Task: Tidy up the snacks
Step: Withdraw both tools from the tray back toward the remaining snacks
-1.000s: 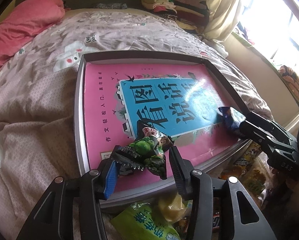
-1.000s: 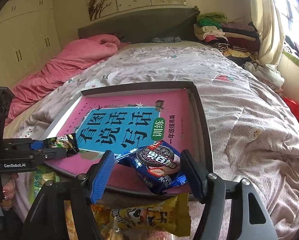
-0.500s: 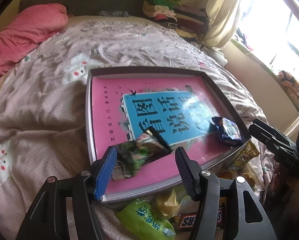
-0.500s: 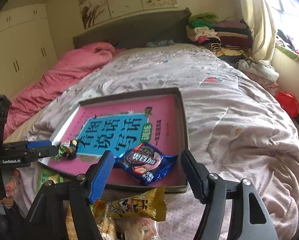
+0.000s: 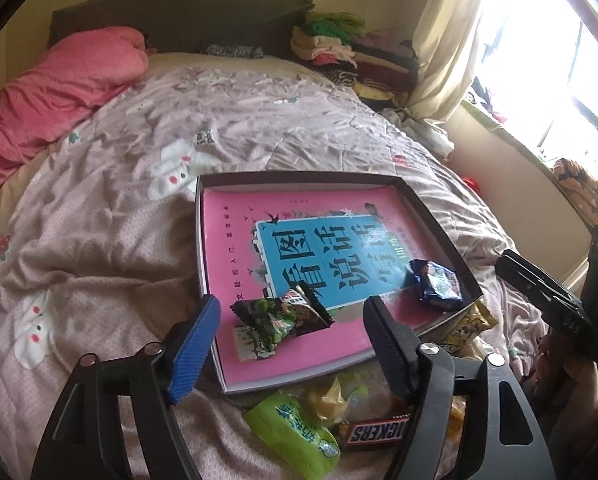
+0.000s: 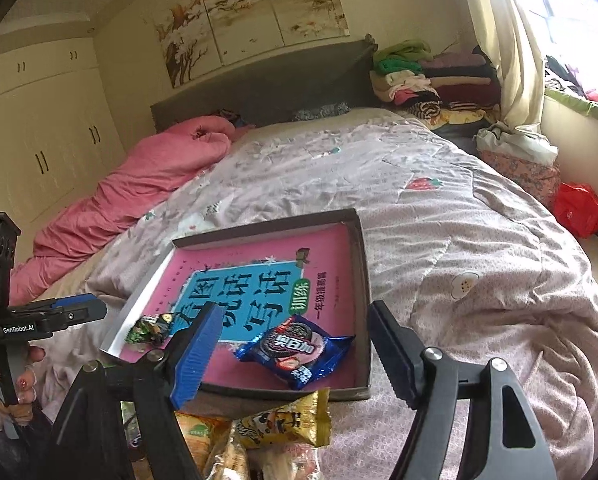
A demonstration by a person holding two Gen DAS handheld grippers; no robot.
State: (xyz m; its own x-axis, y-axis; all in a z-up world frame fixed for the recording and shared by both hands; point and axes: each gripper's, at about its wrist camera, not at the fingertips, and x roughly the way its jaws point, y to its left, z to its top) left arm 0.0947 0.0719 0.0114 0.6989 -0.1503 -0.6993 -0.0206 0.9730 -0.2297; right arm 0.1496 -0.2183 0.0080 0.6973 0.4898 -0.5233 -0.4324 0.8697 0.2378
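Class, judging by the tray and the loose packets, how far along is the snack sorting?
Done: the green packet and the blue Oreo packet lie in the tray. In hand: nothing; the left claw and right claw are open. Left: the Snickers bar and other packets outside.

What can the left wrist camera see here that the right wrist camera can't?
Only the left wrist view shows the Snickers bar and the green packet lying before the tray.

Only the right wrist view shows the white wardrobe and the red bag beside the bed.

Both show the tray holding the blue Oreo pack and the green snack pack.
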